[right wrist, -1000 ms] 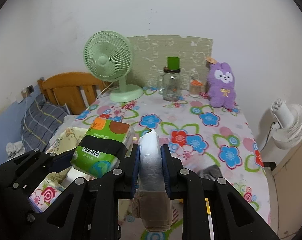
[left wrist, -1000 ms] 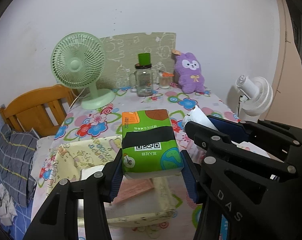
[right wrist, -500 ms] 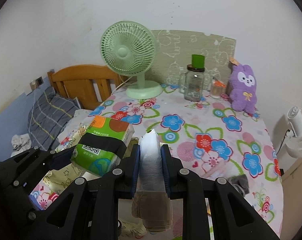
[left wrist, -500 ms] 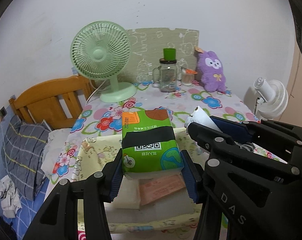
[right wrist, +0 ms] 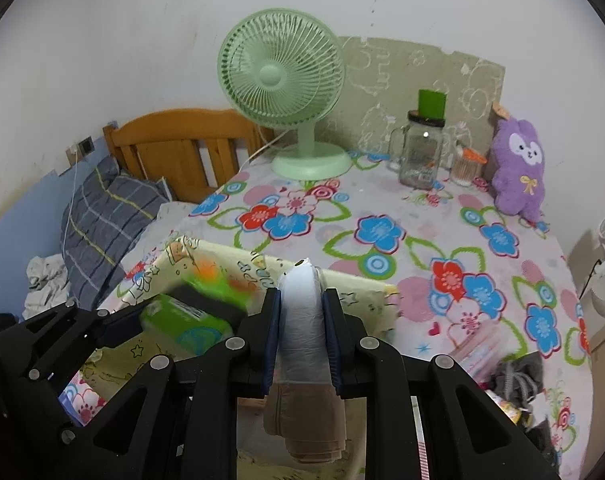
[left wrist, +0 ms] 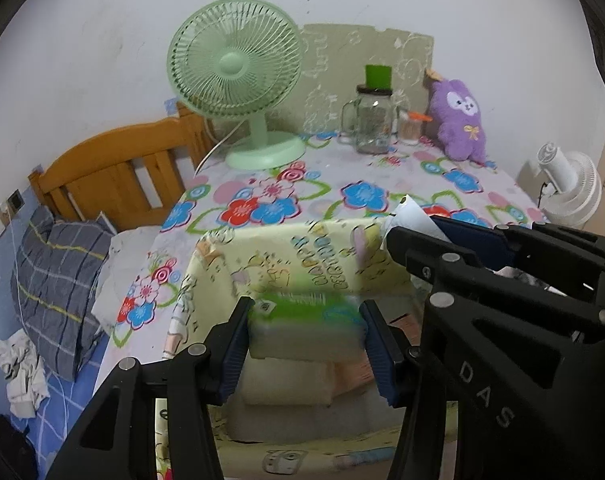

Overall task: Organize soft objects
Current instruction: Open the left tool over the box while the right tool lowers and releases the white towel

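Observation:
My left gripper stands over a yellow patterned fabric bin. The green tissue pack is blurred between its fingers, tilted down into the bin; the fingers look spread and contact is unclear. The pack also shows in the right wrist view. My right gripper is shut on a white plastic-wrapped roll with beige cloth hanging below it, just right of the left gripper, above the bin. The roll's tip shows in the left wrist view.
A green desk fan, a glass jar and a purple plush stand at the table's far edge. A white fan is at the right. A wooden headboard and bedding lie left. Folded pale items lie in the bin.
Both grippers swung left and lower over the bin. The green pack dropped from level between the left fingers to tilted down into the bin, blurred by motion. The right gripper keeps its roll.

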Demonstrator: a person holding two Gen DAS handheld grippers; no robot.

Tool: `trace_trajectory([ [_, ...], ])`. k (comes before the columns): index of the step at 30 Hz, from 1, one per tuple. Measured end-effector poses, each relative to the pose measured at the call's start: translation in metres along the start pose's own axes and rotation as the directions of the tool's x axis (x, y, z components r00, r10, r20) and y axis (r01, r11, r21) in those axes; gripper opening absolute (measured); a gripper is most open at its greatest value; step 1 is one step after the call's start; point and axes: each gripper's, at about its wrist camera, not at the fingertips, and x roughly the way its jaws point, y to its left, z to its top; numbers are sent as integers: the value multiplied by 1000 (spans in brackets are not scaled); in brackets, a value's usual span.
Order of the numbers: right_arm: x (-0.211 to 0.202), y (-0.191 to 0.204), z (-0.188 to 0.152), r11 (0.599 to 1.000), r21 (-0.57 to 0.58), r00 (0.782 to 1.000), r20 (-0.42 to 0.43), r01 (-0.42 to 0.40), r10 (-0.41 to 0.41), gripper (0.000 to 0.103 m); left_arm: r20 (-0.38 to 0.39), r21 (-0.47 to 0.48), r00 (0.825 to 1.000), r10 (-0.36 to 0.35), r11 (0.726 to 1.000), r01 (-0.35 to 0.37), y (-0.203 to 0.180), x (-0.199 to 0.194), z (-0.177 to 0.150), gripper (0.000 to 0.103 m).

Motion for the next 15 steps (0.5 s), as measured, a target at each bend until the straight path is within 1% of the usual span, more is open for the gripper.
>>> trace_trajectory([
  [6, 19, 5, -1, 1000, 5, 999, -36, -7, 8, 24, -21, -4, 1000, 10, 1000, -10, 7, 8, -5, 56],
  [8, 23, 6, -2, 1000, 10, 999, -45, -9, 10, 24, -25, -6, 1000, 12, 1000, -13, 8, 10, -6, 58],
  [10, 28, 6, -2, 1000, 10, 998, -55, -8, 9, 24, -31, -7, 999, 15, 1000, -15, 8, 12, -6, 65],
  [12, 31, 7, -2, 1000, 10, 998, -67, -11, 12, 24, -37, -7, 999, 9, 1000, -9, 8, 13, -7, 75],
  [15, 33, 7, -2, 1000, 7, 997, -79, -8, 8, 27, -32, -12, 999, 2, 1000, -3, 7, 13, -7, 81],
])
